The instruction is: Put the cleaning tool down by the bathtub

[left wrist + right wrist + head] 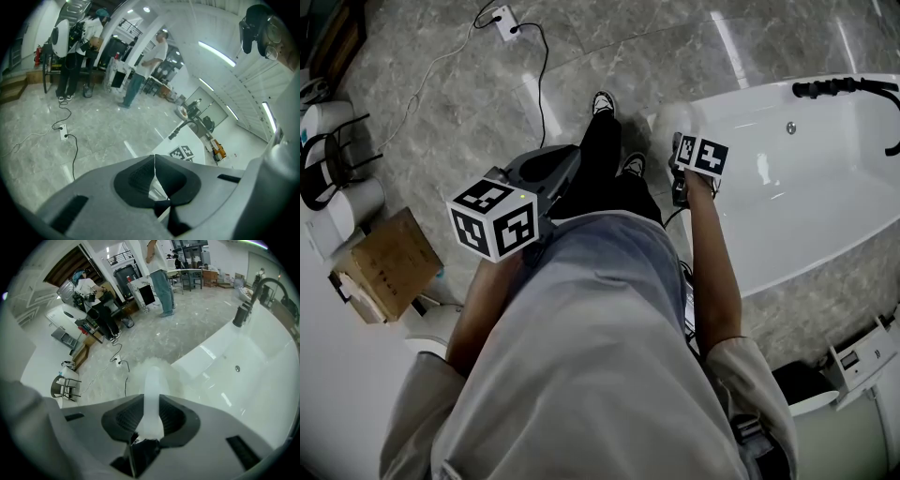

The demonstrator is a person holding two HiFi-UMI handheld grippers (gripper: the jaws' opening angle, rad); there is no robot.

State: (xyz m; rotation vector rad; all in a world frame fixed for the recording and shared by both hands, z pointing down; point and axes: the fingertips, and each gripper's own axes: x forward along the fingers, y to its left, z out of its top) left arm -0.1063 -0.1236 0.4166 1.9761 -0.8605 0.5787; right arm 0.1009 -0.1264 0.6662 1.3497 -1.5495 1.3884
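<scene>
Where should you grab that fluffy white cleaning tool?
Hold the cleaning tool by its smooth straight handle, coming from the back end with a jaw on each side, as the right gripper does. Its fluffy head is soft and would probably squash.

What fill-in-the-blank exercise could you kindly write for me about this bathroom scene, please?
1. The cleaning tool is clamped between the fingers of the ____ gripper.
2. The left gripper has its fingers closed together and holds ____.
3. The faucet on the rim of the white bathtub is ____ in colour.
Missing words: right; nothing; black.
</scene>
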